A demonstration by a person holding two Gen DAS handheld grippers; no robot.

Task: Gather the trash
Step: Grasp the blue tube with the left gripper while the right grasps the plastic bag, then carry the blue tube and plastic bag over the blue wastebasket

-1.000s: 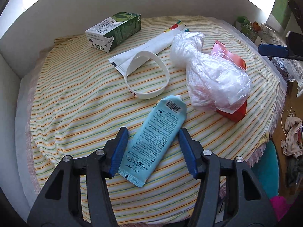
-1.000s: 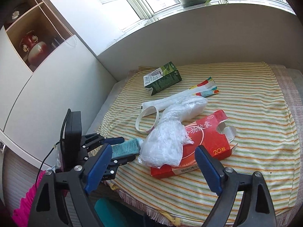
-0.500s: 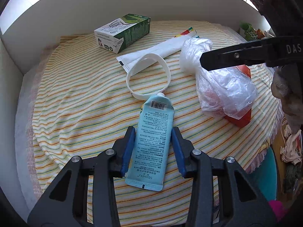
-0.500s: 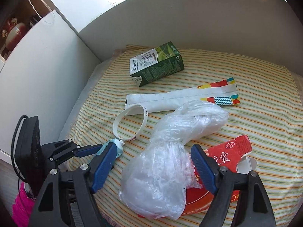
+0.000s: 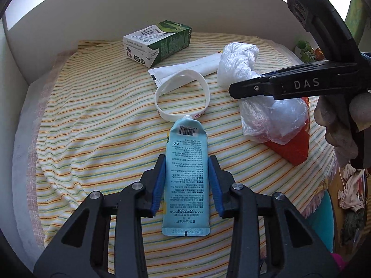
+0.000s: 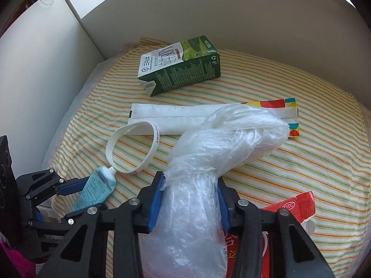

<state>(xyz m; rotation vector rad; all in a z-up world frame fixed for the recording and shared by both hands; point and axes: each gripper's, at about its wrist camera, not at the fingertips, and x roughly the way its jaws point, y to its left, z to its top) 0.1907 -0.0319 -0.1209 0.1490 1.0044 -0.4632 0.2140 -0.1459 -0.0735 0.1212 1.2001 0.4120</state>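
Left tongs (image 5: pixel 186 183) closing on flat blue plastic tube (image 5: pixel 186 173) near striped bed's (image 5: pixel 92 139) front edge | right tongs (image 6: pixel 191 199) closing on crumpled clear plastic bag (image 6: pixel 208 162) | risk: slick film slipping free.

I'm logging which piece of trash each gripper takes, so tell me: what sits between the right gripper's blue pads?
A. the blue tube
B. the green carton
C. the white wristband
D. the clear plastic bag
D: in the right wrist view the right gripper, whose jaws have just been closing, pinches the crumpled clear plastic bag between its pads, while the blue tube is in the left gripper.
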